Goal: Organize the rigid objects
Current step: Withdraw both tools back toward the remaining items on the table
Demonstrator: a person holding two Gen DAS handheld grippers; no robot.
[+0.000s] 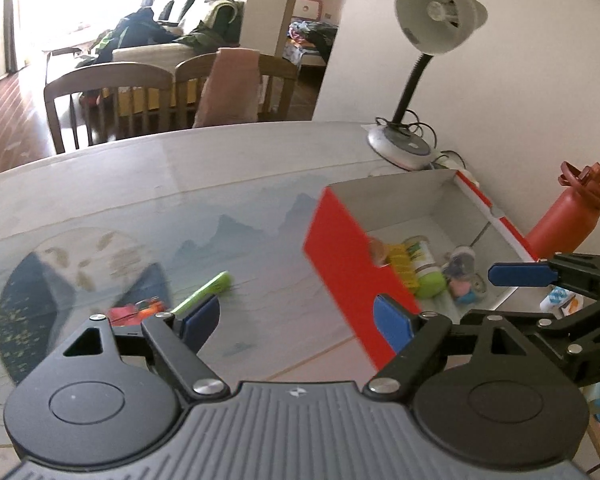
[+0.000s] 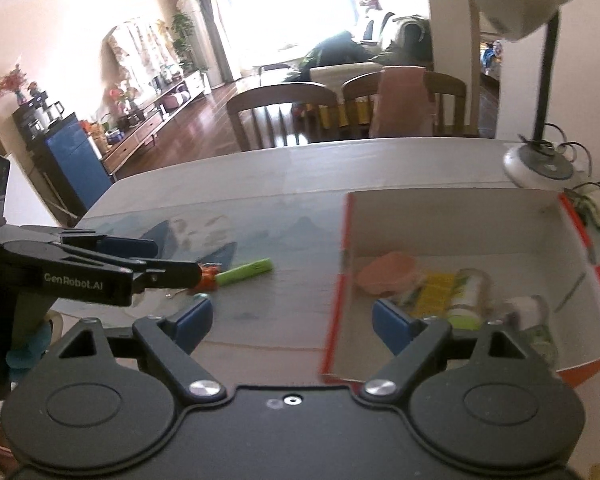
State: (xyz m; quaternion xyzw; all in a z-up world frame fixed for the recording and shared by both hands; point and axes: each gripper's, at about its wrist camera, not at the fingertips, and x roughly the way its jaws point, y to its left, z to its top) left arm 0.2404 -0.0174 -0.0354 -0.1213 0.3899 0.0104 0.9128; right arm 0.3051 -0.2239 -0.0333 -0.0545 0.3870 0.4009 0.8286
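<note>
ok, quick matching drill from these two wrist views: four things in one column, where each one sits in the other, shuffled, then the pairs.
Things:
1. green marker
2. yellow pill organizer
3. desk lamp
4. red bottle

Places:
A. inside the red box, on its floor
B. far corner of the table, by the wall
C. outside the box, on its wall side
D. loose on the table, left of the box

Pairs: 1-D, 2-A, 3-B, 4-C

Both wrist views look low across the table [image 1: 148, 184]; each shows the red box [image 2: 452, 224].
</note>
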